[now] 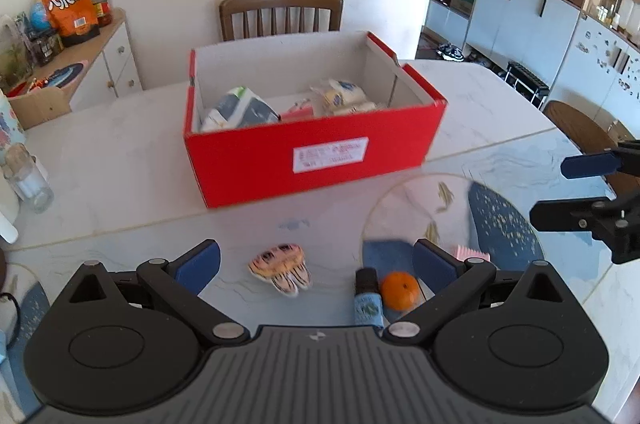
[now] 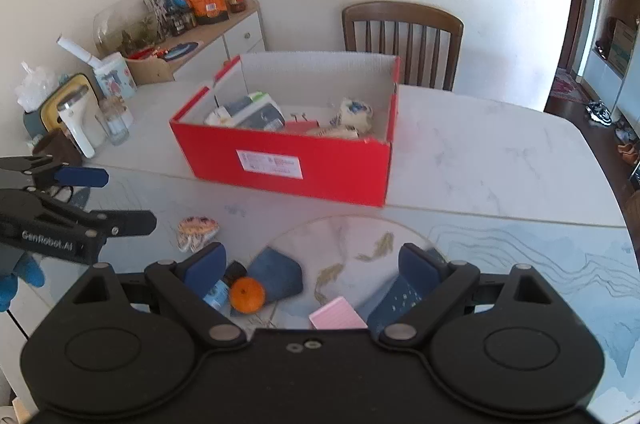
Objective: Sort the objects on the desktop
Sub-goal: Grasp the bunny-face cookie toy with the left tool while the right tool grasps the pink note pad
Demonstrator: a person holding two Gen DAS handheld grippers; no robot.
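Desktop objects left to sort lie on the pale marble worktop in front of the open red cardboard box: a striped shell-shaped pouch, a small dark bottle with a blue label touching a round orange fruit, and a pink ridged pad on the clear round glass mat. Both left tongs and right tongs stand wide apart and hold nothing. Packets already sit in the box. For a clean pick, I would centre the left tongs over the pouch, which lies well clear of its neighbours, and close across its narrow width. The fruit may roll if nudged.
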